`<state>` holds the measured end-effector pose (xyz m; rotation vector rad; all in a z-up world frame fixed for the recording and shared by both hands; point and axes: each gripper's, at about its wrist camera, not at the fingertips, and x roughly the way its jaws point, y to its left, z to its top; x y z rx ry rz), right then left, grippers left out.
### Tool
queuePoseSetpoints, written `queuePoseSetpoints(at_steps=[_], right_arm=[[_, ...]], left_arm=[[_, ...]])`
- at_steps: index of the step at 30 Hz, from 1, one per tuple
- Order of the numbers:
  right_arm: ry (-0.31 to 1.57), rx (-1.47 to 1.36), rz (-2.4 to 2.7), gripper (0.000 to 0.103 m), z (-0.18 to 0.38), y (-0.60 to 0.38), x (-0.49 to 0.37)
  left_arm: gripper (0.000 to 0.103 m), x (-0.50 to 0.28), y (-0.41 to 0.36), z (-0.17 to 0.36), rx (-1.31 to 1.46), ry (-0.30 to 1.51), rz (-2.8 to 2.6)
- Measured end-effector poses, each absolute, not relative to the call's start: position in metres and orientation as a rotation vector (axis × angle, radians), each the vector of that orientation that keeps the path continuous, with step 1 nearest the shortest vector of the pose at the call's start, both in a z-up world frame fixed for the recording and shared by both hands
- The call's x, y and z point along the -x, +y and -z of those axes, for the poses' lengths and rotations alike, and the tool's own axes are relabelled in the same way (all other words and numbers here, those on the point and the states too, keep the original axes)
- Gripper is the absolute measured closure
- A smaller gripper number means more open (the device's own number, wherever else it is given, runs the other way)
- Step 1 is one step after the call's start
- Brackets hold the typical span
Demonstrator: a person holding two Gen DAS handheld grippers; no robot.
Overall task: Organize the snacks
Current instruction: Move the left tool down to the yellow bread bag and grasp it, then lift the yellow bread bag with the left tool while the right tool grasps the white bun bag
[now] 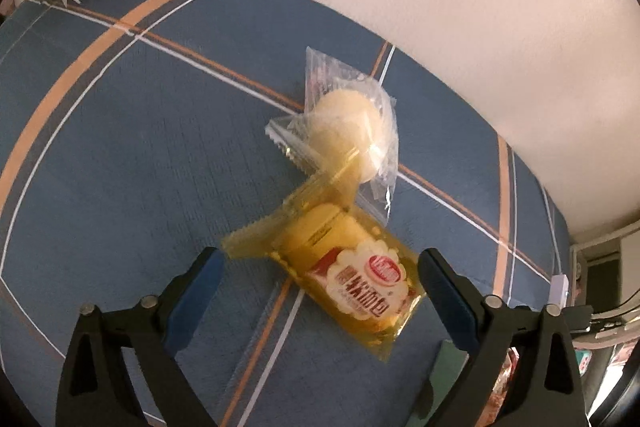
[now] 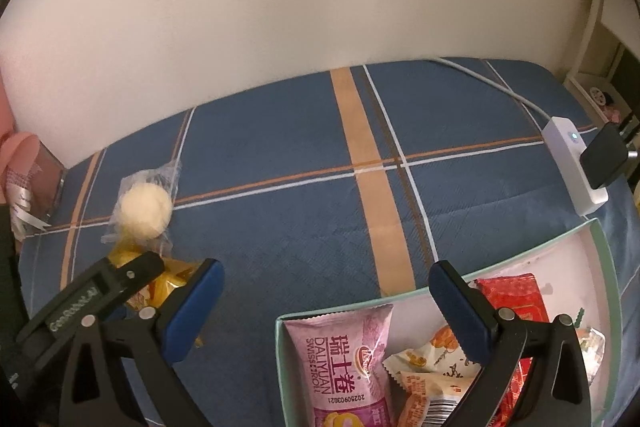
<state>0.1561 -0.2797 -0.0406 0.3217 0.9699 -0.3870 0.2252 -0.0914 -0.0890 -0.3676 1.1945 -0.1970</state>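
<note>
Over yellow bread packet: left gripper jaws wide, unclosed.

Both wrist views tilt steeply down, close over the blue plaid bed. Shared: the clear-wrapped bun and the wall behind.

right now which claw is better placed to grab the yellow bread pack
Left. The left claw is open with the yellow bread pack lying between its fingers on the blue cloth. The right claw is open over the box edge, away from that pack.
</note>
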Motion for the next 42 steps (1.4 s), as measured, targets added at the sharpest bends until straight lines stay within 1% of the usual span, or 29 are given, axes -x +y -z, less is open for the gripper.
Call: queuePoseSetpoints(at_steps=[1, 2, 3, 5, 8, 11, 17, 22, 25, 27, 31, 32, 37, 40, 41, 42], right_arm=[[0.972, -0.320, 0.388, 0.000, 0.041, -0.280, -0.156], [0.974, -0.318, 0.389, 0.000, 0.041, -0.280, -0.156], [0.974, -0.318, 0.389, 0.000, 0.042, -0.280, -0.156], [0.975, -0.321, 0.385, 0.000, 0.041, -0.279, -0.155], [0.975, -0.318, 0.376, 0.000, 0.040, -0.278, -0.154], [0.966, -0.311, 0.370, 0.000, 0.038, -0.275, -0.154], [0.957, -0.316, 0.307, 0.000, 0.034, -0.258, -0.161], [0.994, -0.373, 0.201, 0.002, 0.033, -0.241, -0.193], [1.036, -0.405, 0.152, 0.010, 0.037, -0.231, -0.216], [1.060, -0.378, 0.145, 0.017, 0.039, -0.220, -0.234], [1.075, -0.373, 0.092, 0.024, 0.043, -0.199, -0.262], [1.083, -0.379, 0.080, 0.027, 0.045, -0.196, -0.267], [1.114, -0.381, 0.063, 0.031, 0.057, -0.176, -0.294], [1.133, -0.367, 0.068, 0.036, 0.064, -0.169, -0.306], [1.141, -0.360, 0.073, 0.039, 0.067, -0.167, -0.308], [1.151, -0.355, 0.069, 0.040, 0.070, -0.165, -0.310]], left_arm=[[0.026, -0.226, -0.092, 0.089, 0.381, 1.193, 0.207], [0.034, -0.226, -0.092, 0.088, 0.395, 1.193, 0.219], [0.037, -0.225, -0.093, 0.085, 0.397, 1.192, 0.224], [0.049, -0.224, -0.094, 0.082, 0.384, 1.180, 0.227], [0.053, -0.222, -0.094, 0.077, 0.371, 1.180, 0.232], [0.055, -0.222, -0.089, 0.072, 0.353, 1.176, 0.239], [0.055, -0.224, -0.067, 0.062, 0.347, 1.172, 0.287], [0.055, -0.239, -0.042, 0.050, 0.341, 1.149, 0.284], [0.055, -0.253, -0.026, 0.041, 0.313, 1.131, 0.267], [0.055, -0.262, -0.016, 0.038, 0.280, 1.125, 0.240], [0.055, -0.276, 0.005, 0.044, 0.274, 1.138, 0.223], [0.055, -0.278, 0.009, 0.046, 0.283, 1.143, 0.222], [0.055, -0.287, 0.017, 0.062, 0.310, 1.163, 0.213], [0.055, -0.291, 0.022, 0.073, 0.324, 1.176, 0.216], [0.055, -0.292, 0.023, 0.076, 0.330, 1.179, 0.216], [0.055, -0.292, 0.023, 0.078, 0.337, 1.180, 0.219]])
